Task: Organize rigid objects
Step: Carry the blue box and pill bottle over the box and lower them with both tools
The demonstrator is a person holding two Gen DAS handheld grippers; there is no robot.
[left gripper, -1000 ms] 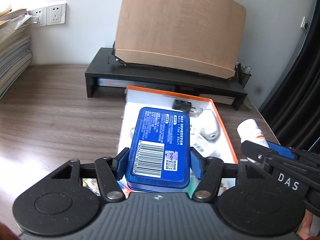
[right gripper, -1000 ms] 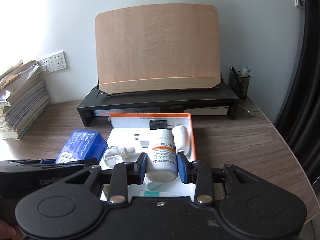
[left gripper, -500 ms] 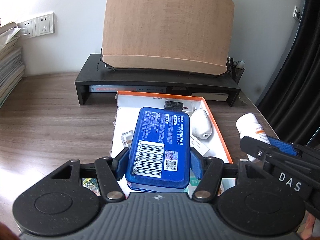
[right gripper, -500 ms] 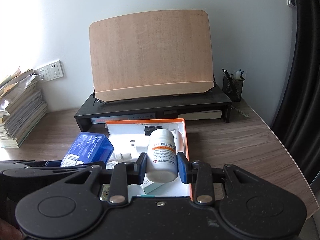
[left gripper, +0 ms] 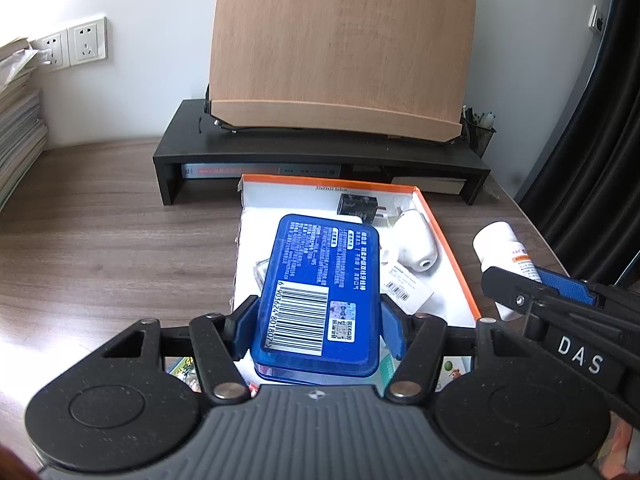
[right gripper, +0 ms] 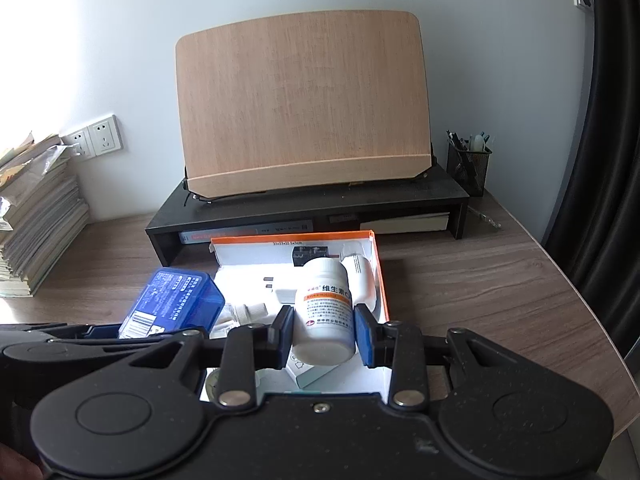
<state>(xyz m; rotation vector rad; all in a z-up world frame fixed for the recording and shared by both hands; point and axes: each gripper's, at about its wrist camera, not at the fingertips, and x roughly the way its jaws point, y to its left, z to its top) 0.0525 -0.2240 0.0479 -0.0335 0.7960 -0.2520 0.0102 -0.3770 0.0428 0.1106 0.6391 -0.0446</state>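
Left wrist view, nearest first: the left gripper point(left gripper: 318, 328) clamps the blue tin point(left gripper: 320, 292) across its long sides, barcode face up, lifted above the near end of the orange-rimmed box point(left gripper: 456, 256). Over the last second the grip has not loosened and the hand has barely shifted; only the framing has swung a little, so the box now sits more squarely ahead instead of off toward 1 o'clock. At about 3 o'clock the right gripper point(right gripper: 323, 334) comes in from the side, clenched on the white pill bottle point(right gripper: 326, 314), which it holds on its side with the base toward the camera, also above the box; that grip too is unchanged. Farther in, at 12 to 1 o'clock inside the box, lie a white capsule-shaped device point(left gripper: 414, 240) and a black plug adapter point(left gripper: 357, 209) against the far wall, with small white pieces beside them. Beyond the box stands the black desk riser point(left gripper: 320, 152) carrying a wooden board point(left gripper: 340, 48). I judge both items are lined up and paused over the box, so the placing step is not yet done; free floor space looks tight for the tin.
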